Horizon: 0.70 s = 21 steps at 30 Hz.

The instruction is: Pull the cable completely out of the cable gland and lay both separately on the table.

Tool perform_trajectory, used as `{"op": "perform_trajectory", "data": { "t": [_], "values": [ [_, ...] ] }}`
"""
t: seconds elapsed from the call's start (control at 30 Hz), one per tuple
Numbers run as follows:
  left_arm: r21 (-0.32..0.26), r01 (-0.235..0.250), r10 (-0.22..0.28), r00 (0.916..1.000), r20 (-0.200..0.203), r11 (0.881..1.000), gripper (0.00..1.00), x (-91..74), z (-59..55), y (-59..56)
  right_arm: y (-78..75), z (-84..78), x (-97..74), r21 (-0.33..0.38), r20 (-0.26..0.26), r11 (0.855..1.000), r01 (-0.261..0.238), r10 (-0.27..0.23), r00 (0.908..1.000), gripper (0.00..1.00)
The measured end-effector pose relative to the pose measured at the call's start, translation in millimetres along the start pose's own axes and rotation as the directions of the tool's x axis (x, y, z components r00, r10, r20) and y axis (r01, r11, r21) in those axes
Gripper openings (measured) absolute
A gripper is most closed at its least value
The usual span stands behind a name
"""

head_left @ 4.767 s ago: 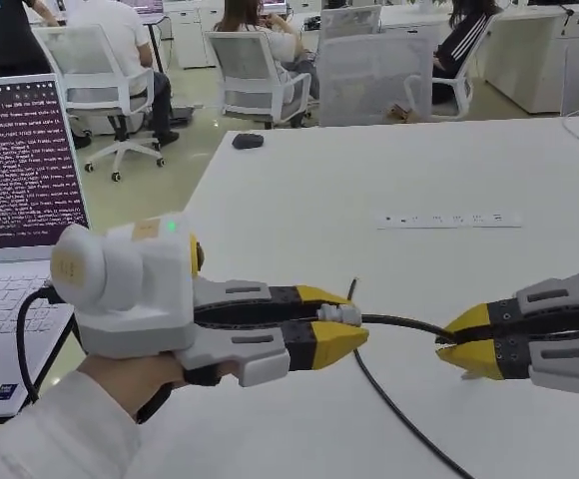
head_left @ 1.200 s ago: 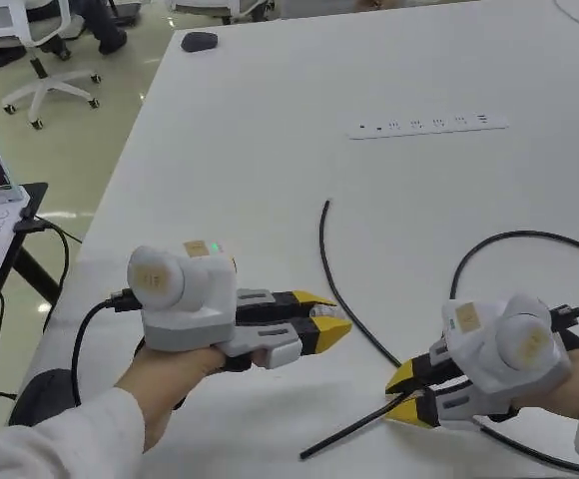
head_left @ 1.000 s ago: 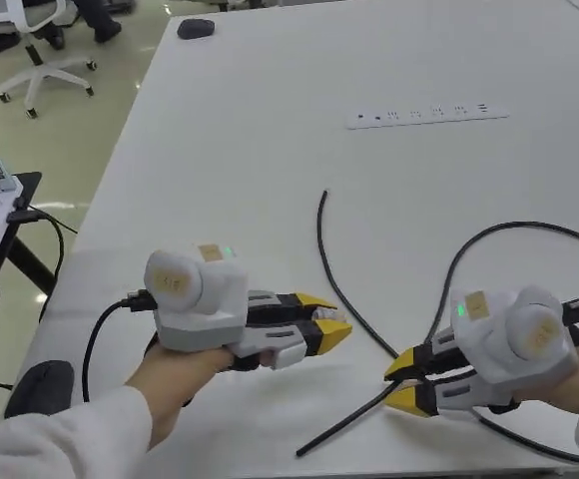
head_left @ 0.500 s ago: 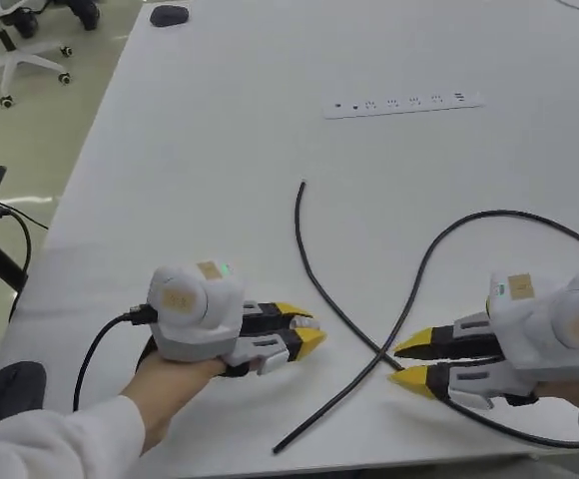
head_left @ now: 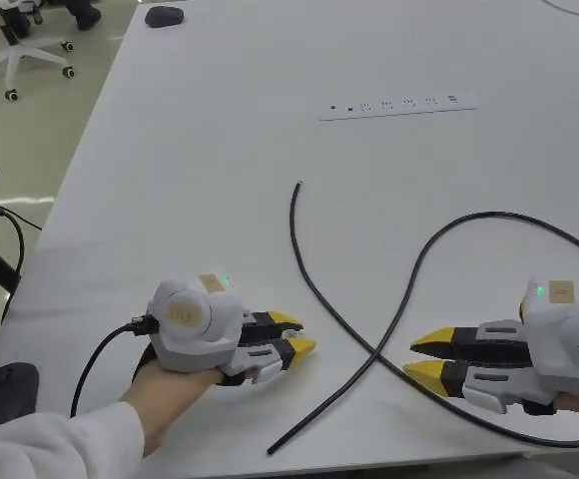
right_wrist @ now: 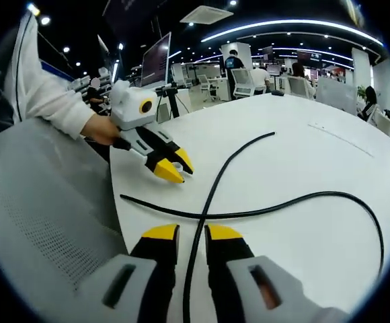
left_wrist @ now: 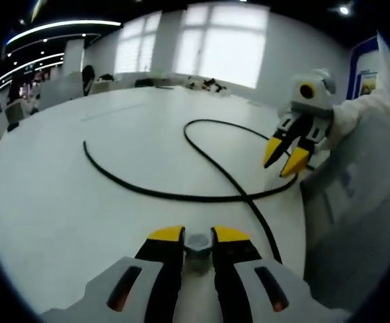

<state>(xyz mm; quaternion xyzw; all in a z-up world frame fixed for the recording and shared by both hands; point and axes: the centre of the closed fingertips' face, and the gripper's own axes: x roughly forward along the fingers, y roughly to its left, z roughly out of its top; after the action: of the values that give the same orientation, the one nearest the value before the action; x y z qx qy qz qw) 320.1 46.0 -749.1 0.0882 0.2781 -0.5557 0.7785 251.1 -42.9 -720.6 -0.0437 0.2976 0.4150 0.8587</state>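
a white table point(head_left: 220, 150) runs from a power strip point(head_left: 399, 103) at the far side to its near edge, just below both grippers; its left edge slants down past bare floor. in the head view the black cable point(head_left: 309, 279) lies flat on the table, crossing over itself between the grippers, one loose end close to the near edge. wide bare tabletop lies between the cable and the strip. the left gripper point(head_left: 302, 334) sits low near the front edge, the right gripper point(head_left: 414, 356) just beside the crossing.

in the left gripper view the jaws are closed on the small cable gland point(left_wrist: 197, 242) – apart from the cable, which loops ahead.

in the right gripper view the jaws stand narrowly apart, the cable running between them untouched – the table edge curves close on the left.
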Motion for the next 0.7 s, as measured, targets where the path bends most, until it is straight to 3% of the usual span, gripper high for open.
{"op": "perform_trajectory", "data": {
  "t": [0.37, 0.5, 0.57, 0.63, 0.7],
  "values": [
    [0.013, -0.003, 0.003, 1.0000, 0.005, 1.000, 0.23, -14.8, 13.2, 1.8, -7.2, 10.5, -12.3, 0.015, 0.029, 0.999, 0.037, -0.037, 0.9989, 0.18],
    [0.064, -0.019, 0.019, 0.9998, -0.001, 0.998, 0.27, -32.5, 26.3, 3.8, -7.5, 19.1, -20.1, 0.030, 0.053, 0.999, 0.035, -0.036, 0.9980, 0.22],
    [0.076, -0.020, 0.018, 0.9997, 0.019, 0.997, 0.31, -45.6, 37.6, 3.3, 3.4, 27.6, -24.9, 0.089, 0.084, 0.996, -0.016, 0.009, 0.9964, 0.29],
    [0.071, -0.020, 0.019, 0.9997, 0.018, 0.997, 0.35, -60.1, 46.1, 3.8, 6.2, 31.6, -31.4, 0.076, 0.077, 0.997, -0.001, -0.005, 0.9970, 0.39],
    [0.068, -0.032, 0.032, 0.9994, 0.012, 0.997, 0.40, -77.7, 52.8, 3.9, 3.5, 29.6, -36.7, 0.061, 0.064, 0.998, 0.017, -0.021, 0.9977, 0.42]
  ]
}}
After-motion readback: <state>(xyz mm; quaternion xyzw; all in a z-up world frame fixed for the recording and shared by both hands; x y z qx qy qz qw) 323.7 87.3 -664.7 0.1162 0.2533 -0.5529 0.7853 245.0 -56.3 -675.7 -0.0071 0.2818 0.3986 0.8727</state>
